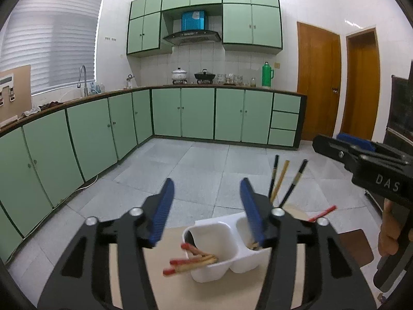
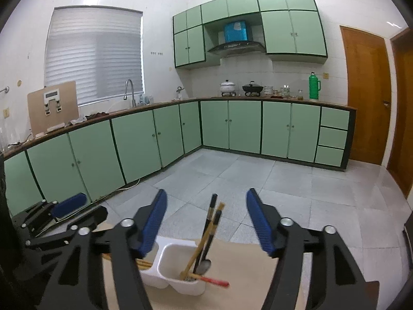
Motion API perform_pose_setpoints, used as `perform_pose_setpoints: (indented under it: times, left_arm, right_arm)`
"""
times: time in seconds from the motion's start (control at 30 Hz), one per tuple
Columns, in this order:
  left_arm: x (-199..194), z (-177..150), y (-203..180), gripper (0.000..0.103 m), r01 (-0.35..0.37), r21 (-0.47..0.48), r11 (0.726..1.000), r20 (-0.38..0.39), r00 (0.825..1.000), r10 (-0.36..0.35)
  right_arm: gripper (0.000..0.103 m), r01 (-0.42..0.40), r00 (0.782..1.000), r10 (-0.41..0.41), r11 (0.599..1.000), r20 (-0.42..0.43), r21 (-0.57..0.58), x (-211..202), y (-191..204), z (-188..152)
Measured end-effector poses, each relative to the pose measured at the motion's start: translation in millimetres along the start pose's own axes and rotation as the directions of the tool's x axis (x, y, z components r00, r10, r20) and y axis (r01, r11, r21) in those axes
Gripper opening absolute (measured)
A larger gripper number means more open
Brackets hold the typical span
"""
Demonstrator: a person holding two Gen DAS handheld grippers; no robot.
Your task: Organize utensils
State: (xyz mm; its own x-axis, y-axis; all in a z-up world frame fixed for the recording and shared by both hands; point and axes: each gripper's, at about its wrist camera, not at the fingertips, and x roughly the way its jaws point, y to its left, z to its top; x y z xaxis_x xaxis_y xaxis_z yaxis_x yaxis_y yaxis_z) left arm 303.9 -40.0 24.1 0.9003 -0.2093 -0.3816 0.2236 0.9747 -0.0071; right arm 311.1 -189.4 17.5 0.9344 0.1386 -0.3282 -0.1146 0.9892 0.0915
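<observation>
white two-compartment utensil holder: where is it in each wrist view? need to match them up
Left wrist: white utensil holder sits bottom centre, between the open fingers of the left gripper, partly behind the right-hand finger.
Right wrist: same holder sits bottom, left of centre, below the right gripper, its left compartment partly behind the left-hand finger.
Shared landmark: green thermos on the back counter, near the wooden door.

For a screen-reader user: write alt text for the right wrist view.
An open blue-padded right gripper hovers above a white two-compartment plastic utensil holder on a pale tabletop; its nearer compartment holds dark and bamboo chopsticks, a metal spoon and a red-tipped chopstick. Green kitchen cabinets line the background.
</observation>
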Motion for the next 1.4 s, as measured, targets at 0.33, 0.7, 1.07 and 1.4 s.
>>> perform_pose_setpoints:
  times: [0.33, 0.7, 1.07, 1.4]
  left_arm:
    - [-50.5, -29.0, -11.6, 0.079, 0.008, -0.017, 1.000, -0.013, 1.000, -0.008]
    - [-104.2, -61.9, -23.9, 0.090, 0.029, -0.044, 0.999, -0.017, 0.999, -0.029]
    - [-150.6, -65.7, -22.5, 0.092, -0.012, -0.057, 0.998, -0.001, 1.000, 0.012]
    - [-181.1, -63.4, -25.8, 0.093, -0.025, -0.060, 0.998, 0.028, 0.999, 0.026]
  right_arm:
    - [0.087, -0.013, 1.000, 0.013, 0.998, 0.001, 0.061, -49.6, -12.1, -39.0]
    - [0.097, -0.064, 0.997, 0.067, 0.996, -0.043, 0.065, -99.4, -1.9, -83.3]
    - [0.097, -0.095, 0.995, 0.097, 0.994, -0.029, 0.056, -141.8, 12.3, -92.6]
    - [0.097, -0.109, 0.994, 0.109, 0.994, -0.008, 0.007, -168.3, 29.0, -91.1]
